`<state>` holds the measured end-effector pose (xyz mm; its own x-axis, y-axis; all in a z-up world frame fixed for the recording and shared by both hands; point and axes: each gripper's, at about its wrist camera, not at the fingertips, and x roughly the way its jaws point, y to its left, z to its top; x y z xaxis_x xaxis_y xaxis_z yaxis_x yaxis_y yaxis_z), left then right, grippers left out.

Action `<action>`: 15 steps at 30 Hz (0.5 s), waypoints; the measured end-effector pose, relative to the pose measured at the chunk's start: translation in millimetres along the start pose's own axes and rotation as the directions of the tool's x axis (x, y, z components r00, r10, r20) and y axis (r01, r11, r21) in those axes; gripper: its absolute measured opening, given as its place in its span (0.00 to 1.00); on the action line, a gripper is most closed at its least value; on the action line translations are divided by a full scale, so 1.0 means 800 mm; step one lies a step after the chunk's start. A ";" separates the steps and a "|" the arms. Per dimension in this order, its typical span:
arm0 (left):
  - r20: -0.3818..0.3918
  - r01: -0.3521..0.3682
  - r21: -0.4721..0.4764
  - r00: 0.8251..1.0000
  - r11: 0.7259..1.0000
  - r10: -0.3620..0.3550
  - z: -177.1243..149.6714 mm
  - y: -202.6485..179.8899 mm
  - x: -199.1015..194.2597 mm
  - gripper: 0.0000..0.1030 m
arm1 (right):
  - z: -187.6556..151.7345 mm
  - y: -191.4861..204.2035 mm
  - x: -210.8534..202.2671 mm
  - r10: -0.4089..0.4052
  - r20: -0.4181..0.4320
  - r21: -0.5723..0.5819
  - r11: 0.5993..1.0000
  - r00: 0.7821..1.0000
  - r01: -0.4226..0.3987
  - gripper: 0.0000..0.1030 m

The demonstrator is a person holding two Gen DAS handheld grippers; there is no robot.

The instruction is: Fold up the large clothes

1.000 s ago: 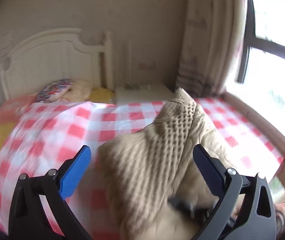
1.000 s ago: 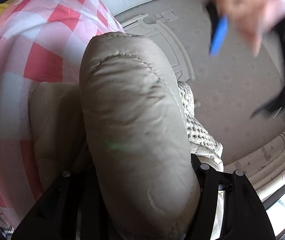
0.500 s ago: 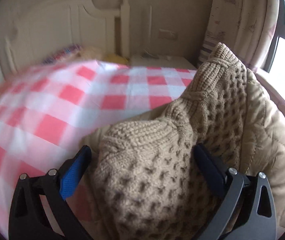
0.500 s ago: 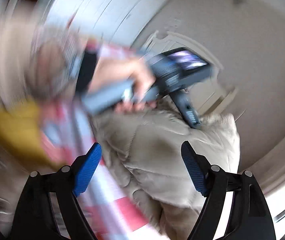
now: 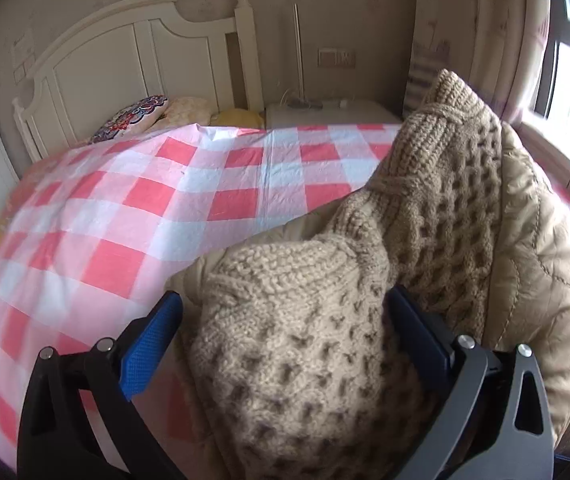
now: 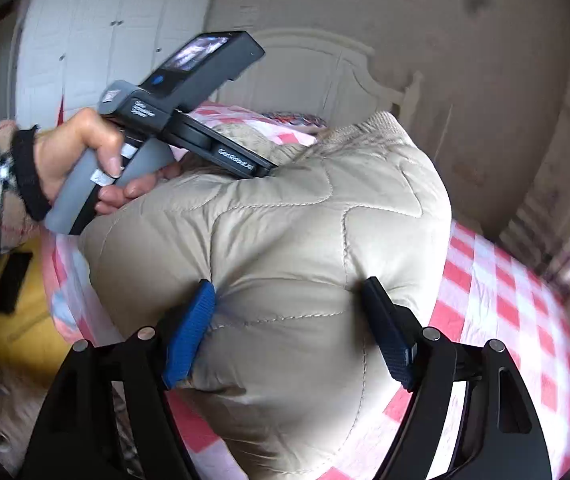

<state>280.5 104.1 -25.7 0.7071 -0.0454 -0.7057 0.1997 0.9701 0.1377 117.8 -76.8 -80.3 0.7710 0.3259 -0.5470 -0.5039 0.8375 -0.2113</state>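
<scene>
One bed (image 5: 189, 208), covered by a red-and-white checked sheet, runs past both frame edges, and a beige quilted jacket (image 6: 305, 240) heaped on it hides much of the near side. The jacket's knit sleeve (image 5: 309, 344) bulges between the left gripper (image 5: 281, 320), whose two fingers stand spread around it. The right gripper (image 6: 289, 320) pinches a quilted fold. One headboard (image 5: 133, 64) and three cushions (image 5: 141, 114) sit behind.
</scene>
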 end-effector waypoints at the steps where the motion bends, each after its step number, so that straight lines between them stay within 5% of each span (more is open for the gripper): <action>1: -0.004 -0.046 0.030 0.999 0.998 0.046 0.007 -0.005 -0.008 0.98 | 0.003 0.000 0.001 -0.006 -0.013 -0.017 1.000 1.000 0.006 0.72; 4: 0.075 -0.191 0.024 0.979 0.981 0.189 0.027 -0.019 -0.060 0.98 | 0.000 -0.002 -0.003 -0.006 -0.018 -0.003 1.000 1.000 0.006 0.72; 7: 0.163 -0.151 -0.068 0.974 0.986 0.160 0.032 -0.027 -0.100 0.98 | -0.003 0.003 0.002 -0.008 -0.005 0.003 1.000 1.000 0.008 0.73; 11: 0.079 -0.295 -0.091 0.950 0.951 0.302 0.006 -0.038 -0.034 0.98 | -0.015 0.011 0.002 -0.008 -0.004 0.007 1.000 1.000 0.008 0.73; 13: 0.061 -0.196 -0.178 0.976 0.964 0.210 -0.012 -0.018 -0.002 0.98 | -0.021 0.019 0.000 0.006 -0.002 0.001 1.000 1.000 -0.006 0.73; 15: 0.030 -0.085 -0.309 0.995 0.947 0.099 -0.015 0.017 -0.001 0.98 | -0.019 0.024 -0.002 -0.005 0.002 -0.023 1.000 1.000 0.005 0.74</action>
<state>274.5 120.1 -31.8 0.7435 0.0437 -0.6673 -0.0806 0.9964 -0.0245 101.0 -68.1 -96.0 0.7743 0.3224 -0.5445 -0.5089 0.8287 -0.2330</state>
